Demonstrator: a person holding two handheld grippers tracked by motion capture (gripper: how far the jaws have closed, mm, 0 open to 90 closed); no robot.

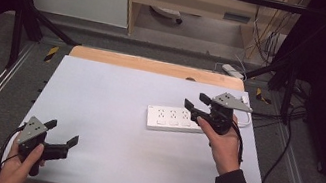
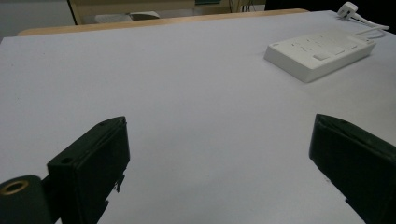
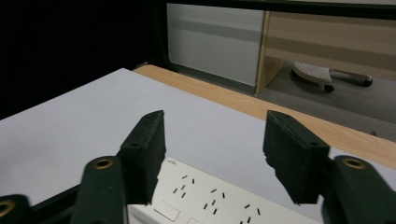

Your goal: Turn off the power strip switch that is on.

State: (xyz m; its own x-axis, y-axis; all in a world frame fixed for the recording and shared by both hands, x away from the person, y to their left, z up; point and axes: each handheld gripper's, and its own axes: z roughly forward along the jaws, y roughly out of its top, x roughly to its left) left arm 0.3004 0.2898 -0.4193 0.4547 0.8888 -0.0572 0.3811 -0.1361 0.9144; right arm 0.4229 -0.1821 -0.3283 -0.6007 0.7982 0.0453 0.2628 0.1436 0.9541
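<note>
Fingers first: our right gripper [image 1: 198, 102] hangs over the right end of the power strip [image 1: 175, 119], fingers [image 3: 145, 140] part-spread with air between them, nothing grasped. Left gripper [image 1: 61, 137] sits at the near-left corner of the worktop [image 1: 111, 113], fingers [image 2: 95, 158] spread wide, released, nothing in them.

Strip lies right of centre on the worktop, long side roughly parallel to the far edge, its cord [image 1: 246, 117] running off toward the right edge.

Our read: we're at the approach step, lining up over the strip before a grasp. Next move likely needs the right gripper lowered so the fingers straddle the strip's short width, then a clench. It's a flat, low block, so the fingers must get down to the worktop surface.

Materials: strip is glossy white hard plastic, rectangular, rounded edges, rows of slotted sockets and a flat switch. Worktop cover is a matte pale sheet, wood showing along the far edge. Fingers are black, blocky, matte.
</note>
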